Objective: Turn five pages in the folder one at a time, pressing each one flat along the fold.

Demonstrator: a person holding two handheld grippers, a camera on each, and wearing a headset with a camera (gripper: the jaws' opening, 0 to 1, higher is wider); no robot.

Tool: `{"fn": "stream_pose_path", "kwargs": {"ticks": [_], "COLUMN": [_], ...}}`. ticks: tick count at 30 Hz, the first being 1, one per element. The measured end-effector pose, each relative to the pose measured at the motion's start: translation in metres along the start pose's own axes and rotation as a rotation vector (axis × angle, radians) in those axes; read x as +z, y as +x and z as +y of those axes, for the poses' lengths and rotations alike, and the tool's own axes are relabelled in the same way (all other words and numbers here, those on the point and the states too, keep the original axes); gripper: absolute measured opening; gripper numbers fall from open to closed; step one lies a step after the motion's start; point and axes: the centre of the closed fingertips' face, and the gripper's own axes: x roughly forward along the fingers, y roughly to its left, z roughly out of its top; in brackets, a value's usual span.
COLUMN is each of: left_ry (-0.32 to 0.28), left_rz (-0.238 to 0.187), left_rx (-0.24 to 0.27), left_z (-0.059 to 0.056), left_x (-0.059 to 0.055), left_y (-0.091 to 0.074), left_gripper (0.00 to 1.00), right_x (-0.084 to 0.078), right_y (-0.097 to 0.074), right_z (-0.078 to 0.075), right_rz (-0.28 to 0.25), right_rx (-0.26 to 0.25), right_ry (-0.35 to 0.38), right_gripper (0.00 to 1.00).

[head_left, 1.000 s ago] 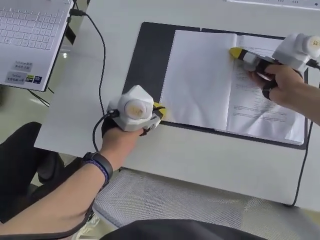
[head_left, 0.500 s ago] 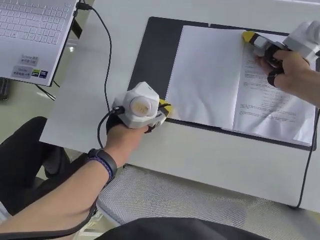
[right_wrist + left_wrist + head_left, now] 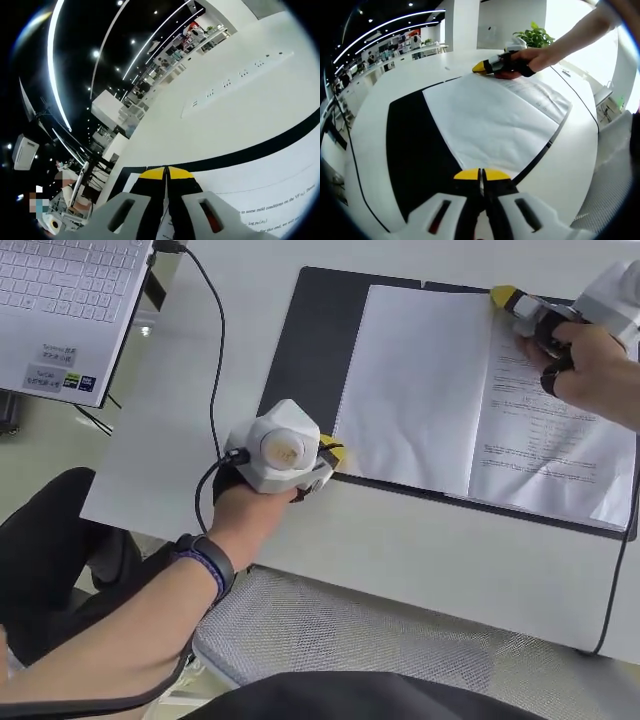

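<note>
A black folder (image 3: 312, 330) lies open on the white table, a blank turned page (image 3: 420, 380) on its left half and a printed page (image 3: 545, 430) on its right. My left gripper (image 3: 330, 453) is shut, its yellow tips resting at the near left corner of the blank page (image 3: 495, 115). My right gripper (image 3: 500, 296) is shut and presses on the fold at the folder's far edge. In the left gripper view the right gripper (image 3: 481, 67) shows at the far top of the page. The right gripper view has its own tips (image 3: 165, 173) by the folder's black edge (image 3: 240, 152).
A white laptop (image 3: 60, 310) sits at the table's far left, with a black cable (image 3: 208, 350) running from it past the folder to my left hand. The table's near edge (image 3: 400, 590) lies just below the folder. A mesh chair seat (image 3: 340, 640) is beneath.
My right gripper has slid along the fold from the upper middle to the folder's far edge. The left gripper has stayed at the page corner. The head camera has shifted slightly.
</note>
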Motion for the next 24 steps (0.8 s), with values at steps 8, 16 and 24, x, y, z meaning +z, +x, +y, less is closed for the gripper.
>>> {"fn": "stream_pose_path", "kwargs": {"ticks": [8, 16, 24], "left_ry": [0.001, 0.006, 0.008], "left_rz": [0.0, 0.003, 0.004], "left_rx": [0.0, -0.002, -0.003], "left_z": [-0.001, -0.002, -0.001], "left_x": [0.0, 0.0, 0.0], "left_y": [0.0, -0.001, -0.001], "left_gripper": [0.01, 0.01, 0.01], "right_x": [-0.005, -0.023, -0.043], "right_y": [-0.002, -0.012, -0.027], "right_z": [0.0, 0.009, 0.023], "right_rz": [0.024, 0.072, 0.112], "right_rx": [0.019, 0.071, 0.111], "right_ry": [-0.015, -0.052, -0.079], "right_gripper": [0.0, 0.0, 0.0]}}
